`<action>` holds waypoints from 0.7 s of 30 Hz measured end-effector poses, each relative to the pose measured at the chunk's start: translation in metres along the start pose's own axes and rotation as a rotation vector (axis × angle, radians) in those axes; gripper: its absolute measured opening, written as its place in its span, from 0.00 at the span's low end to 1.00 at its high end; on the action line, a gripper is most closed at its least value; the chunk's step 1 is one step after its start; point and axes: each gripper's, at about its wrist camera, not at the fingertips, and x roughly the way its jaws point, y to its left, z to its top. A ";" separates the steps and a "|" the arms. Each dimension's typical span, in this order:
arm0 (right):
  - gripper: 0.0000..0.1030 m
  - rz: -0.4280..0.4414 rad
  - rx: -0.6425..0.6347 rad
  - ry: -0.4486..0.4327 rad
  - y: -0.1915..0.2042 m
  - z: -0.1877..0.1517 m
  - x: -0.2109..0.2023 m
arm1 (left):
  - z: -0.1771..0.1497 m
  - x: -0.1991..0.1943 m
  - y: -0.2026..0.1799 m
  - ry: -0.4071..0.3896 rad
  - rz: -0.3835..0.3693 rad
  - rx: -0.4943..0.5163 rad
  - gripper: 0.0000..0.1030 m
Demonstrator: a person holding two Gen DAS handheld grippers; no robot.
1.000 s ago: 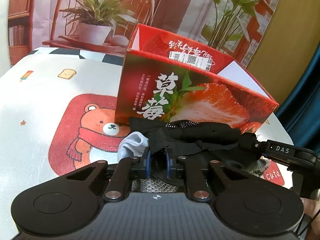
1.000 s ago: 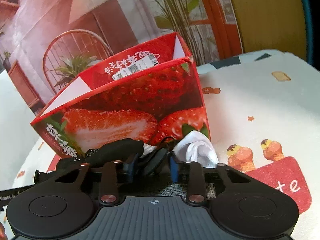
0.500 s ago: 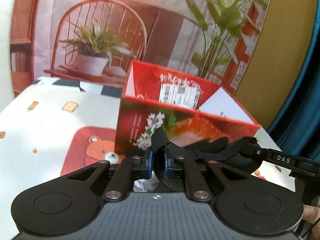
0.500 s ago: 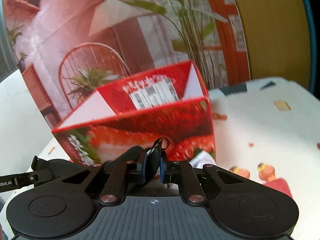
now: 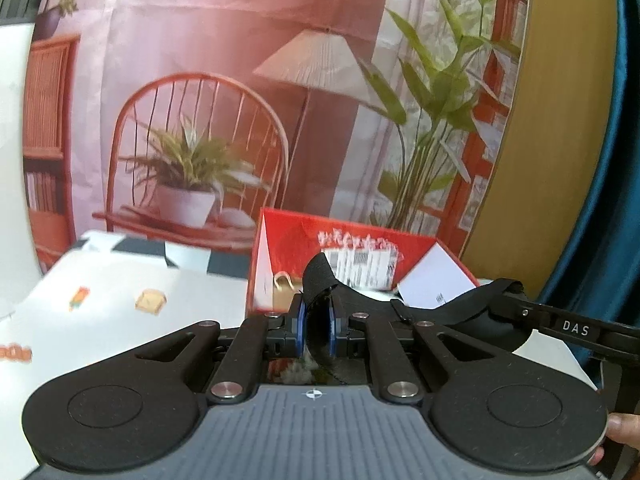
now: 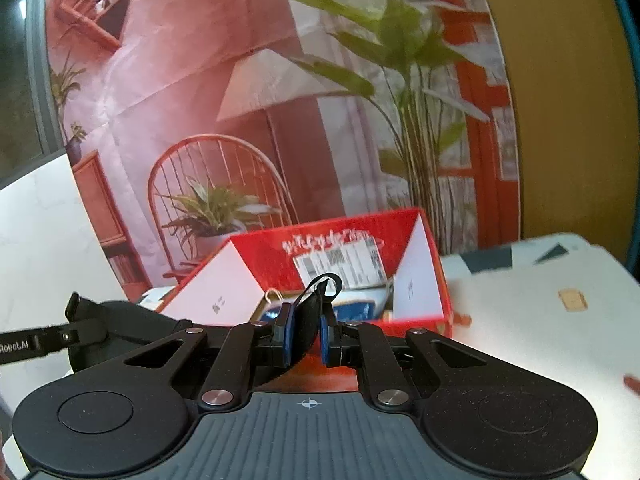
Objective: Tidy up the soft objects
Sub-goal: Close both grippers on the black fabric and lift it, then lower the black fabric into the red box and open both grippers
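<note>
Black fabric item (image 5: 420,312) being held off the surface, stretched between both grippers, just in front of the open red strawberry box (image 5: 360,256). One end with a flat elastic band (image 5: 318,276) sticking up between the blue pads (image 5: 299,330) of the left gripper (image 5: 316,330); jaws narrow, clamping on the fabric. Other end, bunched with a thin loop (image 6: 322,280) on top, being pinched in the right gripper (image 6: 307,338); jaws nearly closed on it, having just been closing, with the fabric between them. Fabric sagging in a shallow curve between the two grips, hiding part of the near wall of the box in both views.

Box standing on the far part of the surface (image 5: 120,300), top open, flaps raised, white label with a barcode (image 6: 340,260) showing on the far inner wall. Blue and white contents (image 6: 360,306) and a small tan object (image 5: 282,280) lying inside, too blurred to identify. Surface covered in a white cloth with small cartoon prints. Printed backdrop (image 5: 200,100) of a chair, lamp and potted plants hanging behind the box. Fingertip (image 5: 622,426) of a person showing at the right edge of the left wrist view.
</note>
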 end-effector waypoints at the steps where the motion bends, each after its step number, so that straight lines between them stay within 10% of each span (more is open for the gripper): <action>1: 0.12 0.001 -0.008 -0.003 0.001 0.005 0.002 | 0.004 0.002 -0.001 -0.004 0.003 0.004 0.12; 21: 0.12 -0.058 -0.099 0.016 -0.014 0.063 0.086 | 0.055 0.098 -0.011 0.058 0.024 0.050 0.12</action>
